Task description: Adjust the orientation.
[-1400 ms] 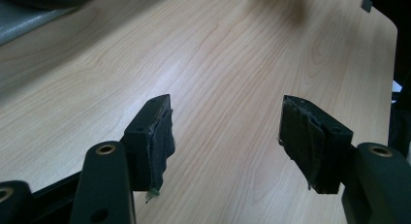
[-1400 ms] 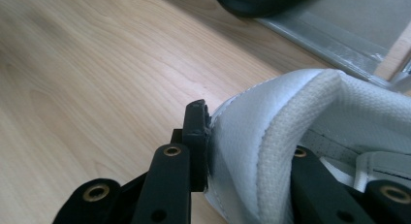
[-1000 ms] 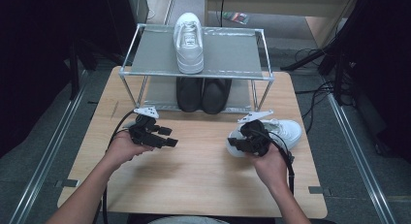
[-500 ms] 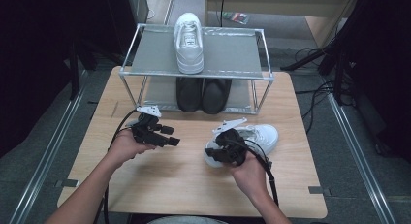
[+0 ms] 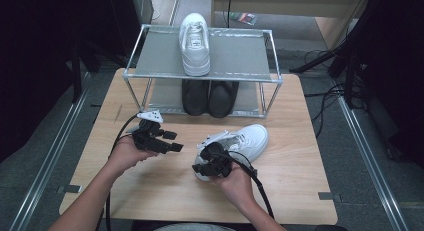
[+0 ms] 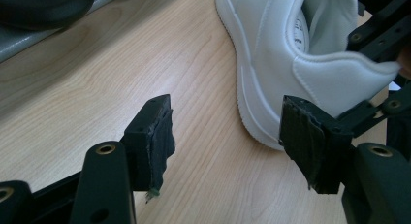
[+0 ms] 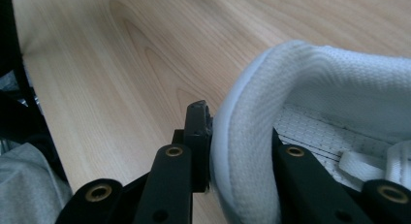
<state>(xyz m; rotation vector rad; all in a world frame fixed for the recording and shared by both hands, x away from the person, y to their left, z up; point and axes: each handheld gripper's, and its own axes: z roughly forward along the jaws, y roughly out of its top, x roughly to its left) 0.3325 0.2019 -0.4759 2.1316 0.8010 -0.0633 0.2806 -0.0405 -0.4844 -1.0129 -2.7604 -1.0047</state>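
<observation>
- High view looks forward and down over the pale wooden bench (image 5: 310, 156).
- Both gripper views sit close, sharing the white leather sneaker (image 6: 271, 64).

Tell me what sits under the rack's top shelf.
A pair of black shoes sits side by side on the lower shelf. The top shelf covers their far ends.
</observation>
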